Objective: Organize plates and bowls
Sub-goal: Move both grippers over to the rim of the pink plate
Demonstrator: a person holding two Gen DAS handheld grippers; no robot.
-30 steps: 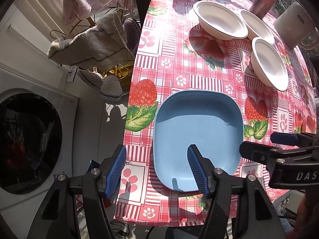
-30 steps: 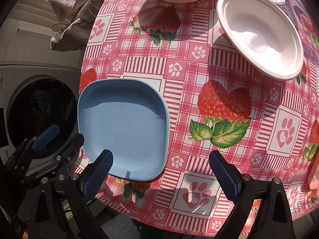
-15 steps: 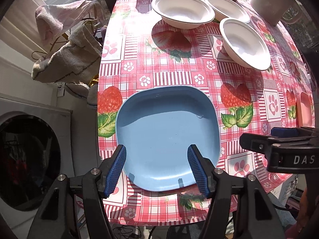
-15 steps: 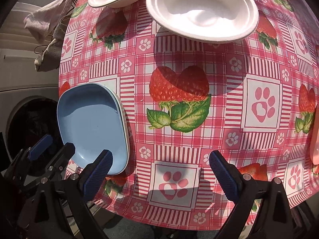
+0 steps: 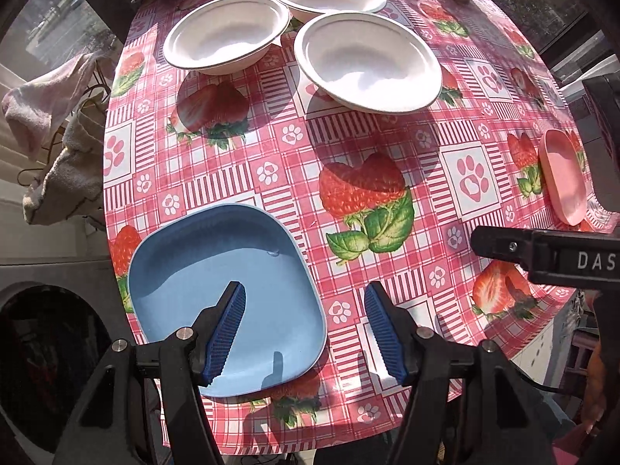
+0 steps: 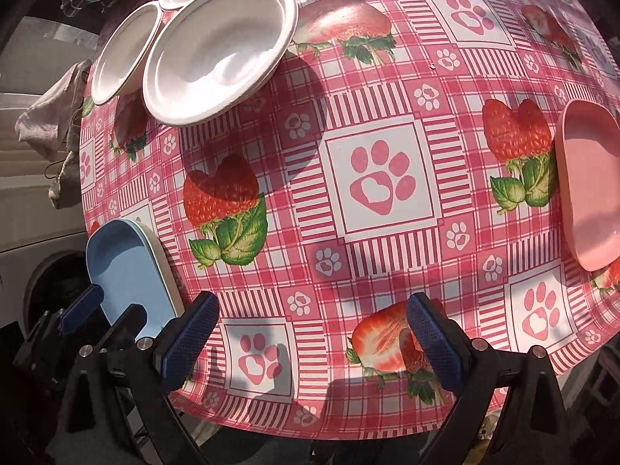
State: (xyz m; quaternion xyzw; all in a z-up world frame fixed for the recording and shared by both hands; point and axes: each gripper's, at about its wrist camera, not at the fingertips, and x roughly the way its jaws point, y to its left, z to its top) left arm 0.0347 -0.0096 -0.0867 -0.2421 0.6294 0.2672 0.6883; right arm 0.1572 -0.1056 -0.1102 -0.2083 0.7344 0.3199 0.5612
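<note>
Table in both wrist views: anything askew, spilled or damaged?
Nothing spilled or broken. The blue plate sits at the table's near edge, its corner seeming to reach past it. The pink plate lies alone far right. Three white bowls crowd together, rims touching or overlapping.

both the left gripper (image 5: 304,329) and right gripper (image 6: 310,343) hover with jaws spread wide.

A pink-and-white checked tablecloth (image 5: 348,147), printed with red strawberries and paw prints, is being shown beneath three white bowls (image 5: 368,62), a light blue plate (image 5: 217,267) and a pink plate (image 6: 593,190).
</note>
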